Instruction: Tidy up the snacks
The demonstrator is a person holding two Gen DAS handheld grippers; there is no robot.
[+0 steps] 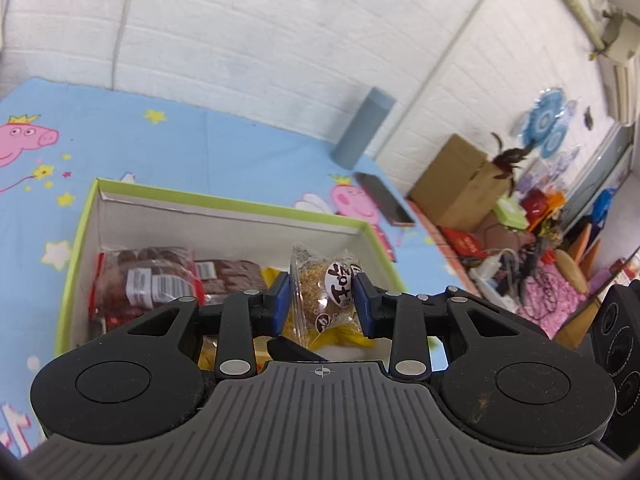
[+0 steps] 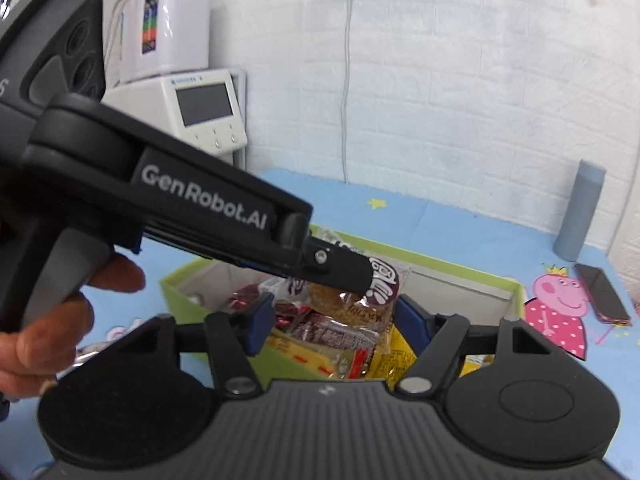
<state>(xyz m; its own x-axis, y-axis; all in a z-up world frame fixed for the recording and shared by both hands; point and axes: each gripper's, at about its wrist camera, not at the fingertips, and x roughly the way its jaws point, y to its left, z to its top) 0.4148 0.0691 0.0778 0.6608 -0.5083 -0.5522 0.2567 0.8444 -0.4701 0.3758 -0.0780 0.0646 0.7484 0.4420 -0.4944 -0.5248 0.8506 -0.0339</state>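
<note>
The counter wears a sky-blue cover printed with pink cartoon pigs, yellow stars and small crowns. The box is lime green outside and plain white inside. In it lie dark brown packs with red edges and white labels, over yellow wrappers. The snack in clear film is golden brown, with a white oval printed in black characters. Both the left gripper and the right gripper are black with blue pads. The bottle is grey-blue. The phone is black with a reddish edge. The wall is white brick-patterned.
</note>
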